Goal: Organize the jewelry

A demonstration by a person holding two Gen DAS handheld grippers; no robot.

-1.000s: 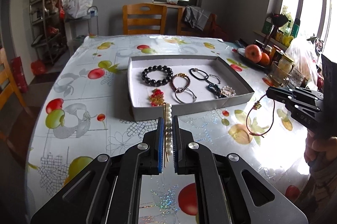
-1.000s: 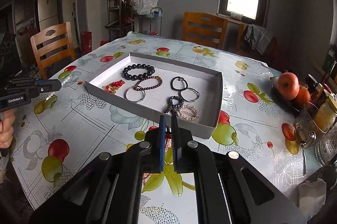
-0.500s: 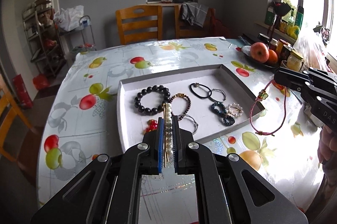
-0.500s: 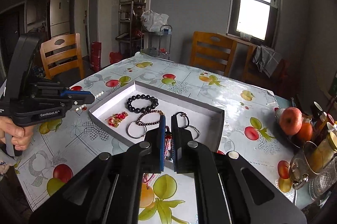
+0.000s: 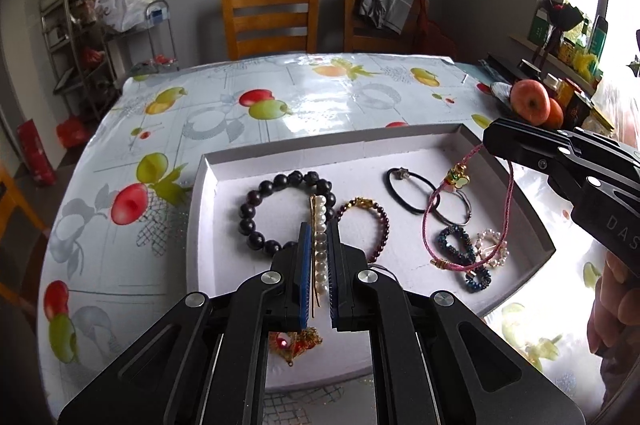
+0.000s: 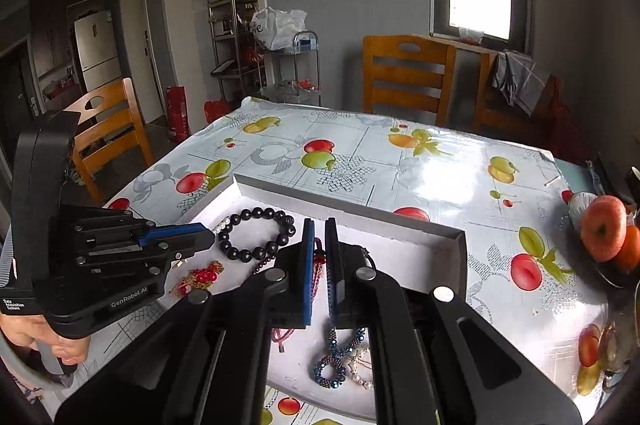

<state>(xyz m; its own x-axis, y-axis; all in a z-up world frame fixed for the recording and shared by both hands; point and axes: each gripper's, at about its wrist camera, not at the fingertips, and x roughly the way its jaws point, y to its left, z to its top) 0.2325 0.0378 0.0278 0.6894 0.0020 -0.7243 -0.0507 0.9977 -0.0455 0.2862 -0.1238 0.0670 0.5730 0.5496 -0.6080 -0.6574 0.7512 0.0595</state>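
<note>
The left tool [image 5: 319,257] is nearly closed, its two blue-padded fingers [image 5: 305,265] pinching a pearl hair clip [image 5: 319,245] that stands lengthwise between them, its gold end poking forward above the black bead bracelet [image 5: 280,213]. The right tool [image 6: 319,265] is just as narrow and grips a pink cord bracelet [image 5: 468,221] near its top; in the left wrist view the loop hangs from the tool's tip, a small gold and green charm [image 5: 457,179] high on the cord, the lower end dangling over the dark blue beaded ring [image 5: 460,245] and the pale pearl ring [image 5: 494,249]. Both tools hover over the shallow white tray [image 5: 280,155], which rests on the fruit-patterned bench [image 5: 320,97]. Inside the tray also lie a dark red bead bracelet [image 5: 366,221], a black hair tie [image 5: 410,189] and, under the left tool, a red and gold ornament [image 6: 200,277]. Beyond the tray's right side sits a red apple [image 6: 602,227], touching an orange. Wooden chairs [image 5: 270,19] stand at the bench's far edge
</note>
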